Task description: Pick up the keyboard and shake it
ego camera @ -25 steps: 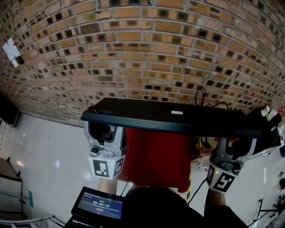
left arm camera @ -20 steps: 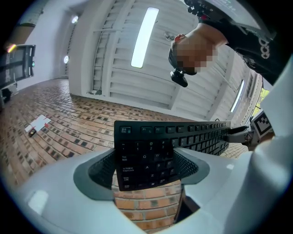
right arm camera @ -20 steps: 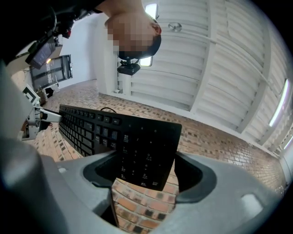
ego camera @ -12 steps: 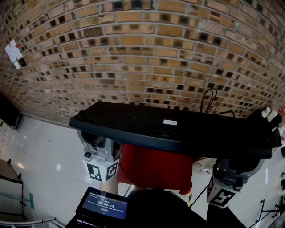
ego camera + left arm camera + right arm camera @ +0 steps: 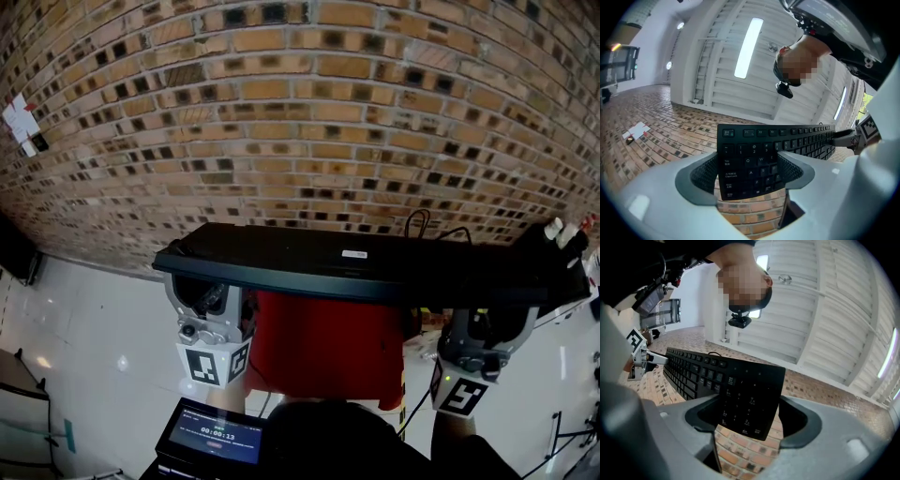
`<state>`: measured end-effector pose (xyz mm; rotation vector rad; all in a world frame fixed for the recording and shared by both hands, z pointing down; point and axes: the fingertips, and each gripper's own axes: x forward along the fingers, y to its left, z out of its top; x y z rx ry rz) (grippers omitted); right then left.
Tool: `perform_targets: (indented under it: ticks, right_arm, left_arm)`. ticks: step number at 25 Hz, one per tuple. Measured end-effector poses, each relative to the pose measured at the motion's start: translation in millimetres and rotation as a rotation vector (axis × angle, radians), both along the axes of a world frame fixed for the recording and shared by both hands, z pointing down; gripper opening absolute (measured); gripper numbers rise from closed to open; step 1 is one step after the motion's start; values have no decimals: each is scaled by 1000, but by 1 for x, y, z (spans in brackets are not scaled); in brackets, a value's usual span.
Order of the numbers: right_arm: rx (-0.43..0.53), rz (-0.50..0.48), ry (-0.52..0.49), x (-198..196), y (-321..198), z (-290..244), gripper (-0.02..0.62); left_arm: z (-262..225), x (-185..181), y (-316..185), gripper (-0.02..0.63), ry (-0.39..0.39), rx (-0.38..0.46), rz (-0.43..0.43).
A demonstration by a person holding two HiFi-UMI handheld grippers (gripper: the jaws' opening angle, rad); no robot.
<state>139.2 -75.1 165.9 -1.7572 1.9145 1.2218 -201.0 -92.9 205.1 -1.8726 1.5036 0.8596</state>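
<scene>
The flat black plastic keyboard point(image 5: 347, 267) swings back level from its tilt, held aloft; left tool point(image 5: 751, 171) pinches its Esc-key end, right tool point(image 5: 750, 416) the number-pad end.

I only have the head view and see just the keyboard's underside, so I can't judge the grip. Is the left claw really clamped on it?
Observer: Yes. The left gripper view shows the left claw shut on the keyboard at its Esc and Caps Lock end.
Operator: And the other side?
Observer: The right claw is shut on the number-pad end.
Operator: Where do the keys face?
Observer: Toward both claw cameras, away from yours.
</scene>
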Motion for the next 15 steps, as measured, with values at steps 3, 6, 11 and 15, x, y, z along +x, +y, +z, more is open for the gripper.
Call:
perform_targets:
  ticks: [3, 6, 11, 15]
  right_arm:
    - [-57, -15, -111, 25, -12, 27, 350]
    - [-51, -7, -204, 53, -10, 36, 350]
    - [-62, 28, -321, 95, 0, 57, 350]
    - [-71, 43, -341, 110, 7, 61, 351]
  left_arm:
    - [-11, 20, 1, 400, -106, 13, -30]
    - [-27, 42, 11, 399, -195, 63, -56]
    - [-32, 84, 19, 400, -268, 101, -39]
    - [-35, 102, 20, 400, -287, 103, -9]
